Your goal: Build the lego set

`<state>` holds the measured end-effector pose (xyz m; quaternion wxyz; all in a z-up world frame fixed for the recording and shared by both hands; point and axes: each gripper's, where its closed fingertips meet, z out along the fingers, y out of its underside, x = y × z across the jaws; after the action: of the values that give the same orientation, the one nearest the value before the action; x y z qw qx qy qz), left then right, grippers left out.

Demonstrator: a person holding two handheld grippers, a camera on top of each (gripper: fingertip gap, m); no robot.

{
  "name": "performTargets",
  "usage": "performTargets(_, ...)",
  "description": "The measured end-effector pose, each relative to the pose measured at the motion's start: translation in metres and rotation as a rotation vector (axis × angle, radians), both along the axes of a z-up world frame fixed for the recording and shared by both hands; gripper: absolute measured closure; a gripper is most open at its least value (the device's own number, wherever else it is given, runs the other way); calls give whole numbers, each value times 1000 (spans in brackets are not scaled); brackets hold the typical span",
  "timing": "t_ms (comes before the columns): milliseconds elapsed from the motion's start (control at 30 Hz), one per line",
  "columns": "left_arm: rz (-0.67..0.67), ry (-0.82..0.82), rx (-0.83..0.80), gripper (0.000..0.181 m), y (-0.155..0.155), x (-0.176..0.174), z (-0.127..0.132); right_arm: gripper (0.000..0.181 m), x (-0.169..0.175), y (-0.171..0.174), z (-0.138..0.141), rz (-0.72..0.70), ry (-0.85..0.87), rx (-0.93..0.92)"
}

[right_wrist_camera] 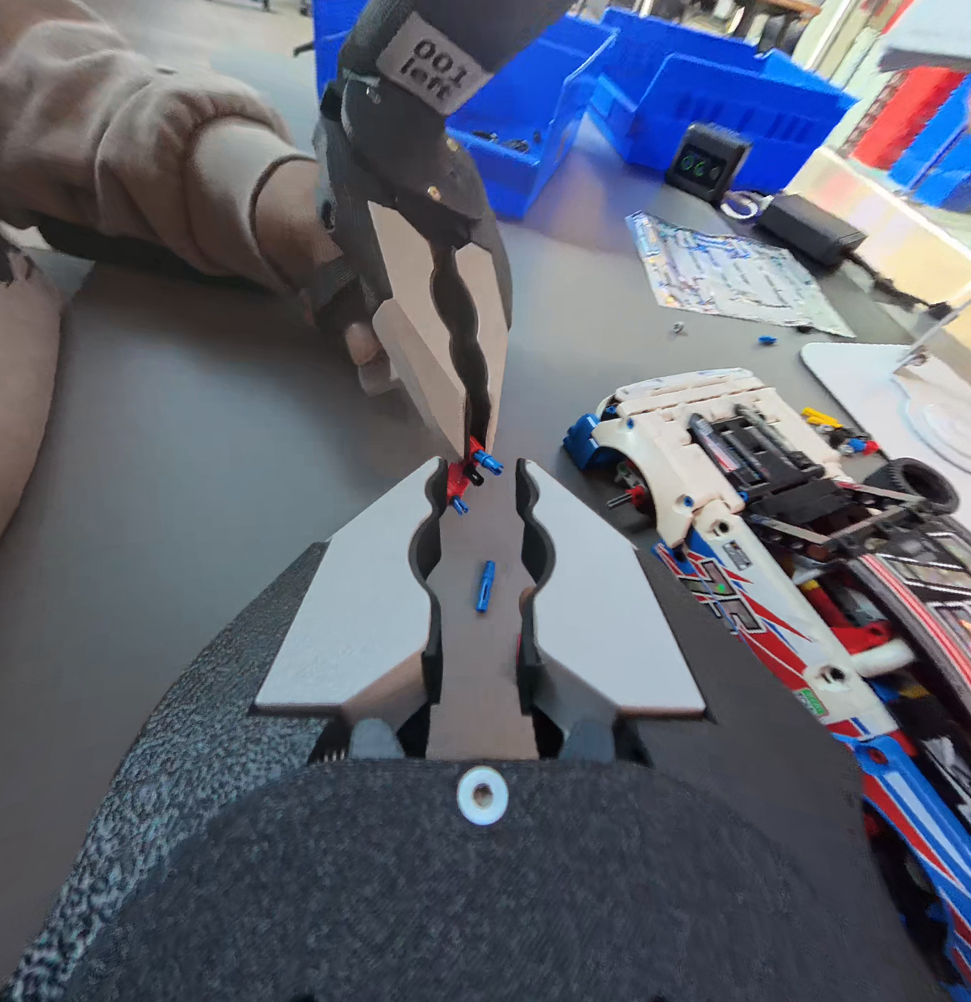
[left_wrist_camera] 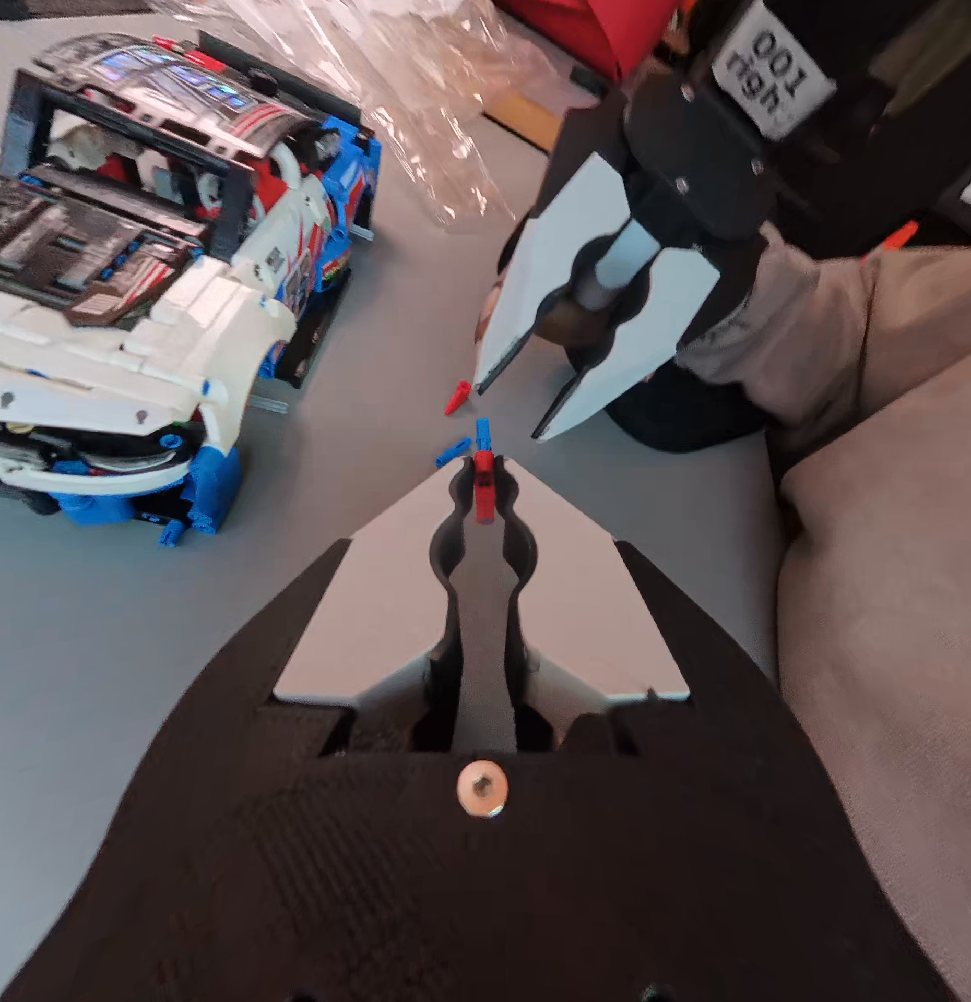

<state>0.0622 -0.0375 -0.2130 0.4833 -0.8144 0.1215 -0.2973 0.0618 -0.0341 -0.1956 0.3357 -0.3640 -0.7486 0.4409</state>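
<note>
My left gripper (left_wrist_camera: 483, 461) is shut on a small red connector (left_wrist_camera: 484, 490) with a blue pin (left_wrist_camera: 482, 431) sticking out of its far end. In the right wrist view the left gripper (right_wrist_camera: 475, 436) comes down from above with the red connector (right_wrist_camera: 457, 476), which carries blue pins (right_wrist_camera: 486, 461) and a black one. My right gripper (right_wrist_camera: 479, 463) is open and empty, its left fingertip next to the connector. It also shows in the left wrist view (left_wrist_camera: 508, 412). A loose blue pin (right_wrist_camera: 484, 585) lies on the table between its fingers. The white, blue and red lego car (left_wrist_camera: 147, 271) (right_wrist_camera: 798, 569) stands alongside.
A loose red piece (left_wrist_camera: 458, 397) and a blue pin (left_wrist_camera: 453, 451) lie on the grey table. A clear plastic bag (left_wrist_camera: 418, 108) is behind the car. Blue bins (right_wrist_camera: 635, 97), an instruction sheet (right_wrist_camera: 733, 271), a black tyre (right_wrist_camera: 917, 482) and small parts lie at the back right. A sleeve (right_wrist_camera: 120, 135) lies at the left. My left and right fingertips are right by each other.
</note>
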Motion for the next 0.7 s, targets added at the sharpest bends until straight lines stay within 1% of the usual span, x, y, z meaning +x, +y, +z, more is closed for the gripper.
performTargets(33,39,-66,-2,176,4,-5,5,155,-5,2,6,-48,32,3)
performTargets(100,119,-194,6,176,12,-15,14,150,-15,7,15,-165,77,25)
performTargets(167,167,-325,5,176,17,-20,23,147,-25,13,15,-271,86,84)
performTargets(233,202,-403,13,176,20,-24,27,146,-31,13,16,-316,109,135)
performTargets(300,212,-450,14,176,20,-24,30,147,-35,9,13,-321,101,158)
performTargets(400,210,-466,4,176,19,-22,29,158,-39,12,9,-340,113,234)
performTargets(500,211,-530,-24,176,17,-21,29,159,-38,10,8,-326,108,235)
performTargets(700,198,-629,-80,176,13,-20,28,161,-37,6,7,-282,134,308)
